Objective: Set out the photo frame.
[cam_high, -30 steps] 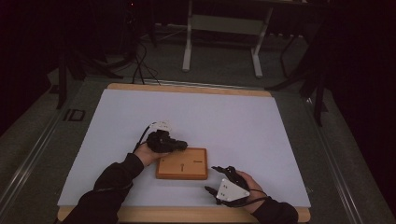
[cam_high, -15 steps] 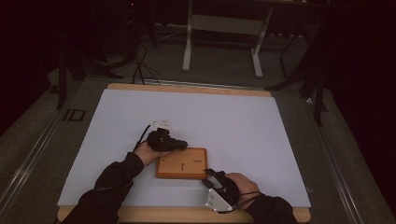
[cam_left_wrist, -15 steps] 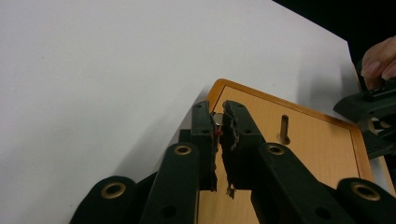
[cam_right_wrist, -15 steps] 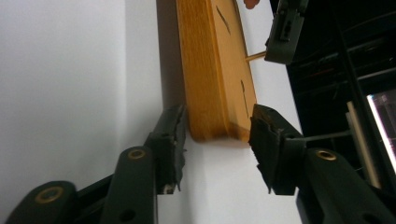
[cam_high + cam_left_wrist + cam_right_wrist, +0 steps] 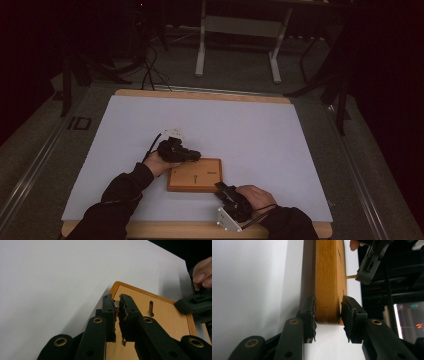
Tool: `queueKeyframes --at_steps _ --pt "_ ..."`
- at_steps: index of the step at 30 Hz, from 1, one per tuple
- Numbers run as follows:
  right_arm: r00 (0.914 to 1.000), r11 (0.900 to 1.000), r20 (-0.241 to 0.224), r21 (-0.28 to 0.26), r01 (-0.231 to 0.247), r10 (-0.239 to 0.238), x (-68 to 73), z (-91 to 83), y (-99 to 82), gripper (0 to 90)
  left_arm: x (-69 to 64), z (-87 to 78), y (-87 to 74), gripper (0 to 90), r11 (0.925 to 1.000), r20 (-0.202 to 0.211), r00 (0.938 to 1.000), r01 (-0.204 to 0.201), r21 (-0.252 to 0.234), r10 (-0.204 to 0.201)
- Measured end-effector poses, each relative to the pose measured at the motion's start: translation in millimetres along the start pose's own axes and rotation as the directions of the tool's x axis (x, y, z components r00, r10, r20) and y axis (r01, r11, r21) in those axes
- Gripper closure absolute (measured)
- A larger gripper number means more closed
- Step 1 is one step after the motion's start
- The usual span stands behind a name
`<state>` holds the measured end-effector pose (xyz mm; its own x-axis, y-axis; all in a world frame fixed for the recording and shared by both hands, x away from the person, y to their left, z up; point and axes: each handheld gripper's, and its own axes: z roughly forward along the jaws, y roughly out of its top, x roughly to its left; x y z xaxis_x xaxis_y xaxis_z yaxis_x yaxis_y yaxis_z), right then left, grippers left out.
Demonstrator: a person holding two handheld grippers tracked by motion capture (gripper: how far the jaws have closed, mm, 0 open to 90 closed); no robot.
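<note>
The wooden block lies flat on the white worktop, near its front edge, with a slot in its top face. The left tool is clenched on a thin peg that stands at the block's far left corner. The right tool straddles the block's near right corner; its jaws have just been closing, one pad touching the underside, the other just short of the top. To do this well, the right should clamp squarely and hold the block steady, so the left can work the peg without the block sliding.
</note>
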<state>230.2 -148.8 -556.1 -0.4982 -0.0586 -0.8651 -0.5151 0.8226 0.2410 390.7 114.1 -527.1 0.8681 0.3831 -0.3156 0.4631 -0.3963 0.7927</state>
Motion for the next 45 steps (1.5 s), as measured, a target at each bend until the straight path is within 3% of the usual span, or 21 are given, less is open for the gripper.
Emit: queueKeyframes --at_steps 4,7,9,11,13,15,17,23,26,28,30,34,36,41,42,45 --pt "0.9997 0.9997 0.005 0.003 0.024 -0.024 -1.7 -1.5 0.8 66.8 1.6 0.2 0.1 83.4 1.0000 0.004 1.0000 0.005 -0.005 -0.005" --pt "0.9993 0.9993 0.002 0.004 0.036 -0.036 -3.7 -2.1 1.5 67.3 -0.1 0.1 -2.7 81.8 0.9995 -0.016 0.9998 -0.011 -0.030 0.010" --pt "0.9973 0.9972 0.012 0.017 0.073 -0.073 -2.1 -2.0 2.8 67.7 -1.3 -1.4 -4.9 70.6 0.9985 -0.005 0.9999 -0.014 -0.052 0.014" --pt "0.9964 0.9963 0.011 0.018 0.084 -0.084 -1.9 -1.9 3.0 67.8 -3.5 -4.9 -5.5 51.9 0.9963 -0.014 0.9997 -0.019 -0.084 0.018" --pt "0.9968 0.9967 0.007 0.016 0.080 -0.080 -3.1 -2.3 2.7 67.8 -5.7 -11.0 -5.6 43.2 0.9941 -0.011 0.9993 -0.037 -0.102 0.036" --pt "0.9976 0.9975 0.000 0.008 0.070 -0.070 -6.3 -2.6 1.9 67.9 -9.3 -17.8 -6.8 25.0 0.9905 -0.019 0.9979 -0.064 -0.122 0.062" --pt "0.9986 0.9987 -0.015 0.002 0.052 -0.052 -10.3 -3.0 1.5 67.8 -12.1 -25.1 -8.0 15.9 0.9886 -0.033 0.9980 -0.058 -0.139 0.054" --pt "0.9977 0.9999 -0.068 -0.017 0.002 -0.003 -26.3 -4.0 -0.5 67.9 -25.9 -44.8 -13.6 11.9 0.9762 -0.145 0.9854 -0.115 -0.184 0.089" --pt "0.9951 0.9996 -0.097 -0.020 -0.019 0.017 -33.6 -4.0 -1.2 67.9 -32.4 -58.2 -17.4 11.7 0.9640 -0.187 0.9790 -0.125 -0.235 0.082" --pt "0.9924 0.9989 -0.117 -0.021 -0.041 0.038 -38.8 -4.0 -1.5 67.9 -35.1 -64.4 -18.7 8.1 0.9605 -0.205 0.9759 -0.126 -0.248 0.075" --pt "0.9887 0.9975 -0.137 -0.025 -0.066 0.062 -44.7 -3.8 -2.0 67.9 -39.2 -71.7 -20.2 7.2 0.9580 -0.229 0.9686 -0.154 -0.242 0.098" --pt "0.9808 0.9943 -0.171 -0.035 -0.101 0.093 -55.9 -3.0 -3.6 68.1 -44.4 -83.4 -24.8 7.1 0.9504 -0.253 0.9592 -0.191 -0.246 0.127" --pt "0.9745 0.9921 -0.196 -0.040 -0.119 0.109 -62.9 -2.2 -5.6 68.2 -47.3 -89.1 -27.9 7.1 0.9458 -0.262 0.9570 -0.194 -0.260 0.125" --pt "0.9640 0.9858 -0.224 -0.054 -0.159 0.143 -77.7 -0.3 -9.8 69.1 -54.1 -100.2 -33.8 5.9 0.9395 -0.298 0.9450 -0.217 -0.265 0.134" --pt "0.9625 0.9853 -0.229 -0.055 -0.162 0.145 -80.4 0.1 -10.6 69.3 -55.6 -102.7 -35.9 5.9 0.9357 -0.297 0.9459 -0.216 -0.279 0.130" --pt "0.9566 0.9826 -0.245 -0.056 -0.177 0.158 -89.9 1.7 -12.5 69.9 -57.8 -107.3 -41.5 5.9 0.9353 -0.296 0.9484 -0.203 -0.290 0.114"
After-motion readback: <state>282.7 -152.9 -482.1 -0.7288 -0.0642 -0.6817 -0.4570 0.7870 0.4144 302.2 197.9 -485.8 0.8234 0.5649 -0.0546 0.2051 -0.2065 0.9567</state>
